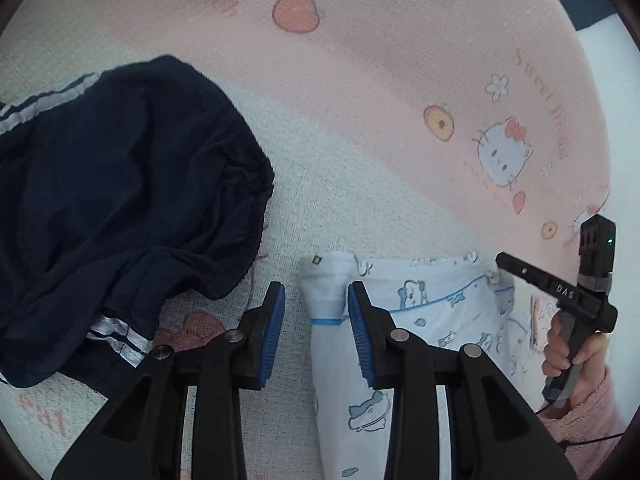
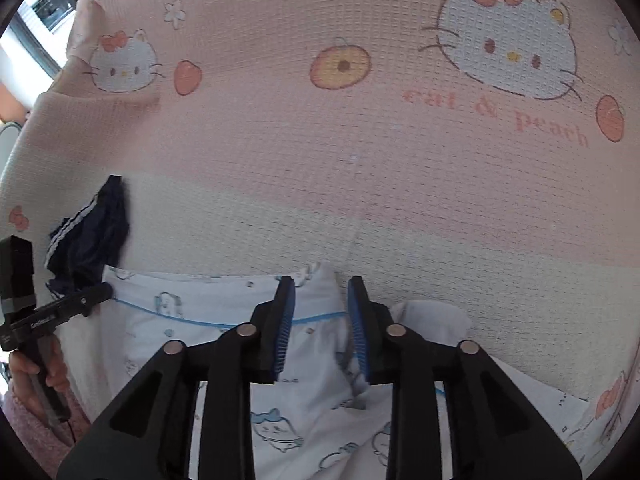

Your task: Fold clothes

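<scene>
A white garment with blue cartoon prints and blue piping (image 1: 436, 308) lies on the pink bedspread; it also shows in the right wrist view (image 2: 224, 336). My left gripper (image 1: 316, 304) is open, with its jaws either side of the garment's left corner fold. My right gripper (image 2: 322, 304) is open over the garment's right top edge, with a cloth fold between the blue pads. The right gripper shows in the left view (image 1: 560, 292), and the left gripper in the right view (image 2: 68, 304).
A crumpled navy garment with white stripes (image 1: 120, 208) lies to the left; it also shows in the right wrist view (image 2: 92, 236). The pink and white cat-print bedspread (image 2: 360, 152) covers the whole surface. A window (image 2: 44, 8) is at the far left.
</scene>
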